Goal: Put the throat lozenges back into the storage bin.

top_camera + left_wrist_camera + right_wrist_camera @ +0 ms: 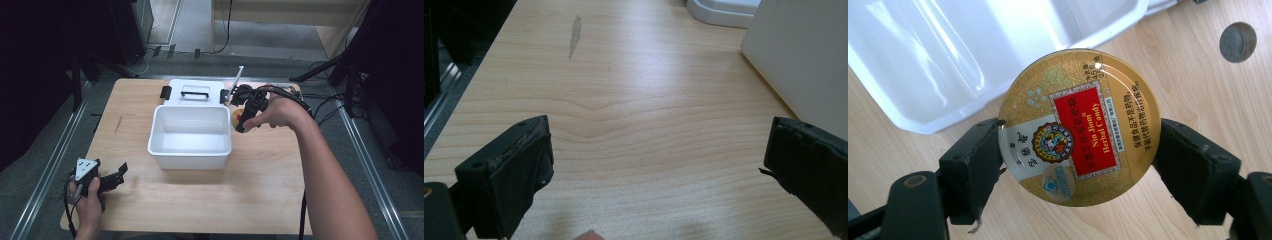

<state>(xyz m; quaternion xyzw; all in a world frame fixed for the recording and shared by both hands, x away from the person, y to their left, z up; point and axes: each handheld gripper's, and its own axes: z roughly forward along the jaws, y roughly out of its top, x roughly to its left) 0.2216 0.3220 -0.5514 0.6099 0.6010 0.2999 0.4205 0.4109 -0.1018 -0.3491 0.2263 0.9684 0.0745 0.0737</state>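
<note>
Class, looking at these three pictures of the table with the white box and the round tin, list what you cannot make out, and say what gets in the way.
- High view: the tin is mostly hidden by the right gripper and hand; its label is too small to read.
- Right gripper view: the box is cut off by the top and left edges.
- Right gripper view: the tin's small side print is too fine to read.
- Left gripper view: the left gripper has both jaws cut off by the bottom edge.

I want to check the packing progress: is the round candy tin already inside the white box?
No, the candy tin is clamped between the right gripper jaws over the wooden table, beside the white box.
</note>
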